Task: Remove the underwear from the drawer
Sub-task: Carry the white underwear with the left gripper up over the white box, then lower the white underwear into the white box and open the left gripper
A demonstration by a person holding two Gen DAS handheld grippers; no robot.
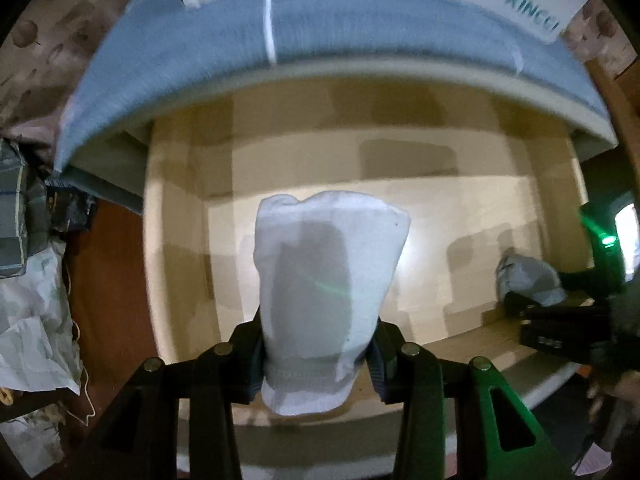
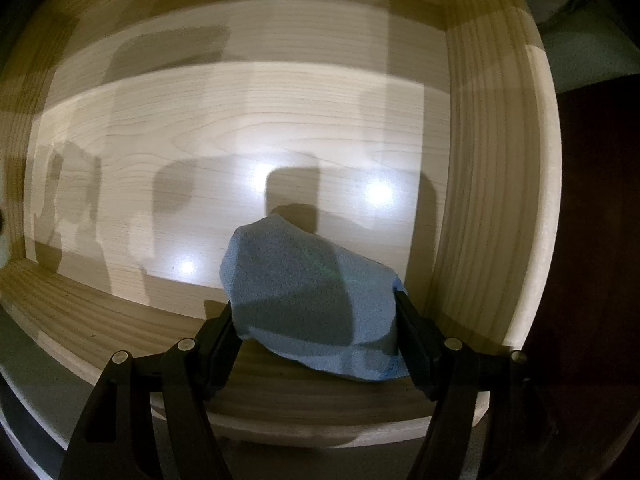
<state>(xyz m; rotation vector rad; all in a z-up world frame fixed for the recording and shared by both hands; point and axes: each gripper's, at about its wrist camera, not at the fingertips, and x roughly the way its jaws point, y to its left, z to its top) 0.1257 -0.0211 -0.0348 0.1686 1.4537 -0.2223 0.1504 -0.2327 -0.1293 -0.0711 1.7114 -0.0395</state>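
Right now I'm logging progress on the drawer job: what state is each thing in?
left gripper: shut on the white underwear
white underwear: bunched, lifted above the drawer floor
right gripper: shut on the blue underwear
blue underwear: bunched, low at the drawer's front right corner
drawer: pulled open, nothing else visible inside

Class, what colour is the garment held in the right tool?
Blue, clamped in the right tool; clearest in the right wrist view.
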